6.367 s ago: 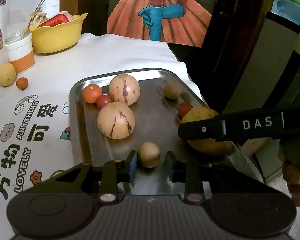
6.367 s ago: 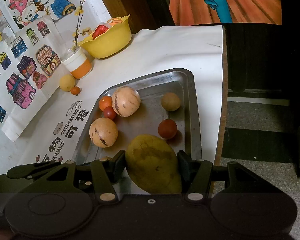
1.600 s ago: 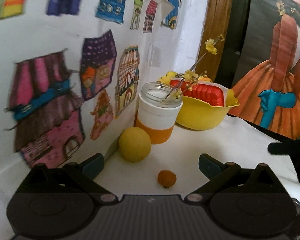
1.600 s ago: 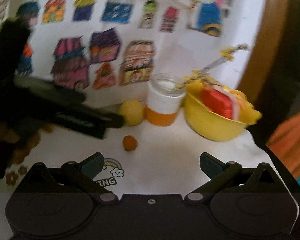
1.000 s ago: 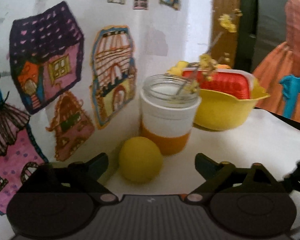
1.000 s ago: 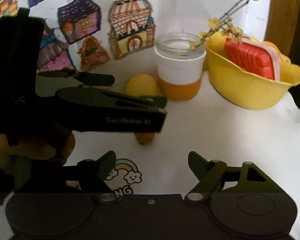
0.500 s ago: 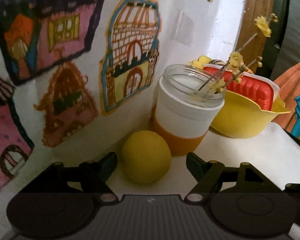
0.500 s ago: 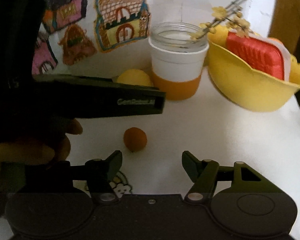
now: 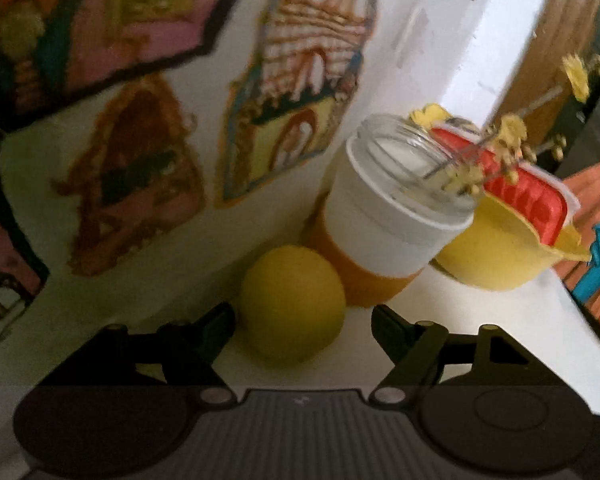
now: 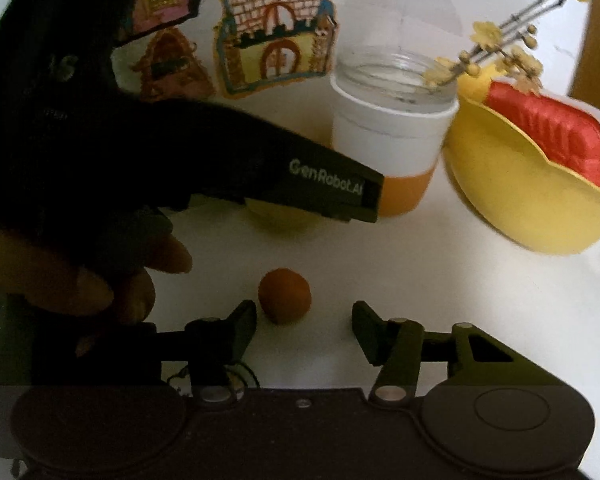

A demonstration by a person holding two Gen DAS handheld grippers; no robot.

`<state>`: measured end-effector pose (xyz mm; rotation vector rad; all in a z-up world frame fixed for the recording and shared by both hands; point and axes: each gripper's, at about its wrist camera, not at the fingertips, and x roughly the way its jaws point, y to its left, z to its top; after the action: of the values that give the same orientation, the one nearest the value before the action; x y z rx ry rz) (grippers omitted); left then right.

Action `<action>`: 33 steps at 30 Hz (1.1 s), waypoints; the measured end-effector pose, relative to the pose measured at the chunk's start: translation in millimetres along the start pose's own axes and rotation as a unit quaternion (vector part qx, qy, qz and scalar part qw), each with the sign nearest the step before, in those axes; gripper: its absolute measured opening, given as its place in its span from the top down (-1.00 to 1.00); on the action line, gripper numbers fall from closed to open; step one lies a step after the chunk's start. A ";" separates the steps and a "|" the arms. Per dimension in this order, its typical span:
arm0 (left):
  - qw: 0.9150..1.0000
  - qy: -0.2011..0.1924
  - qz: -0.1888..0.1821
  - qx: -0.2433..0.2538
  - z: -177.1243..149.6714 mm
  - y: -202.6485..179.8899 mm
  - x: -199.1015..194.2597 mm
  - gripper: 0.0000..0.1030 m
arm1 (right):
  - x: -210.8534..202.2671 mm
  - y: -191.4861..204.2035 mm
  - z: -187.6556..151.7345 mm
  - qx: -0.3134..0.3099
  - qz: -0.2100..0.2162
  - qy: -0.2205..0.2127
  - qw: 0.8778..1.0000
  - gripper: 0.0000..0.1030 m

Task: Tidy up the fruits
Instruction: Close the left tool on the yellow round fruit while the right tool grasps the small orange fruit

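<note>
While you had both tools over the tray a few seconds before, you had since carried them to the far left corner of the desk (image 10: pixel 440 300). Your left tool (image 9: pixel 302 326) stood open, its fingers either side of the yellow fruit (image 9: pixel 292 302) but not yet pressing it; half a second earlier that fruit had sat a little farther ahead. The fruit lay against the orange-and-white jar (image 9: pixel 384 216), with the yellow bowl (image 9: pixel 500 256) just right of it. Your right tool (image 10: pixel 304 326) was open too, empty, and had come nearer the small orange fruit (image 10: pixel 285 295), which now sat just ahead of the gap, close to the left finger. Your left hand (image 10: pixel 80 276) showed beside it.
</note>
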<state>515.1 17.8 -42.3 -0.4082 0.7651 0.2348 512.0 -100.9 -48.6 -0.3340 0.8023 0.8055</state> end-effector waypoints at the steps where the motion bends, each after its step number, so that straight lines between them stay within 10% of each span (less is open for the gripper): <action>1: 1.000 0.003 -0.001 -0.002 1.4 0.6 1.0 -0.50 | 3.4 -1.4 0.6 0.001 0.003 -0.001 1.000 0.02; 7: 1.000 -0.002 0.004 -0.009 5.4 4.9 4.3 -0.20 | 7.0 3.2 3.3 -0.007 0.008 -0.008 1.000 0.42; 33: 1.000 -0.004 -0.017 0.006 -38.0 29.9 -37.2 -0.16 | -58.5 36.1 -34.9 -0.011 0.004 0.024 1.000 0.43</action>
<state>454.9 25.7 -48.5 -0.4076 0.7514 0.1999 442.3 -126.0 -27.2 -0.3710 0.8411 0.8163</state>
